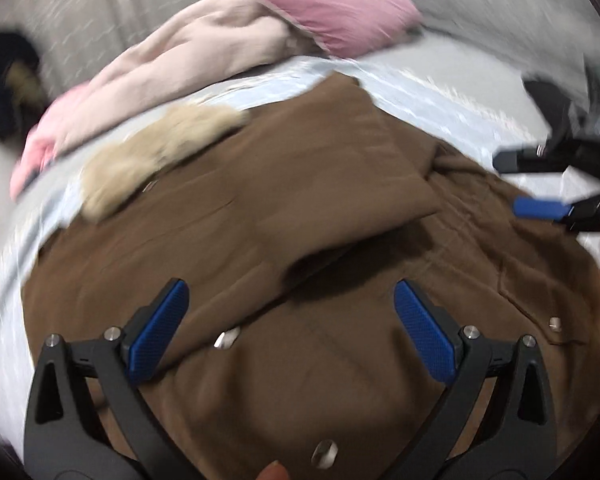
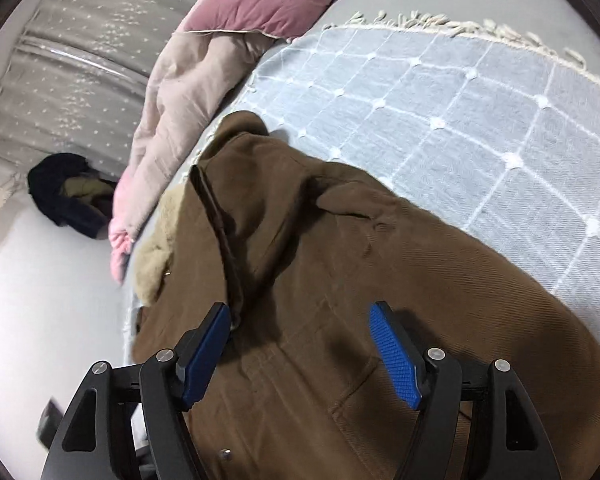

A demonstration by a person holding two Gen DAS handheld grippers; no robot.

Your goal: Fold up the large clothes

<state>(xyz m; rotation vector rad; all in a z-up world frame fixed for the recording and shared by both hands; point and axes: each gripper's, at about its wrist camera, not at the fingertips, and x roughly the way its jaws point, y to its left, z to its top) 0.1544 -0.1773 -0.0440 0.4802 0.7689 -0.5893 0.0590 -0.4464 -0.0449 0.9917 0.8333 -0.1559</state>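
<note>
On left view only: maybe snaps [image 1: 227,339].

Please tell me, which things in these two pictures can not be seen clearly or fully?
- Right gripper, left wrist view: body cut off by the right edge.
- Brown coat, both views: near hem hidden under the gripper frames.
- Dark heap on the floor, left wrist view: motion-blurred, kind of garment unclear.
- Fur collar, right wrist view: partly hidden by the folded coat.

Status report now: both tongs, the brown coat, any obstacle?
Left tongs open, empty. Right tongs open, empty. Brown coat partly folded on blue blanket. No obstacle.
</note>
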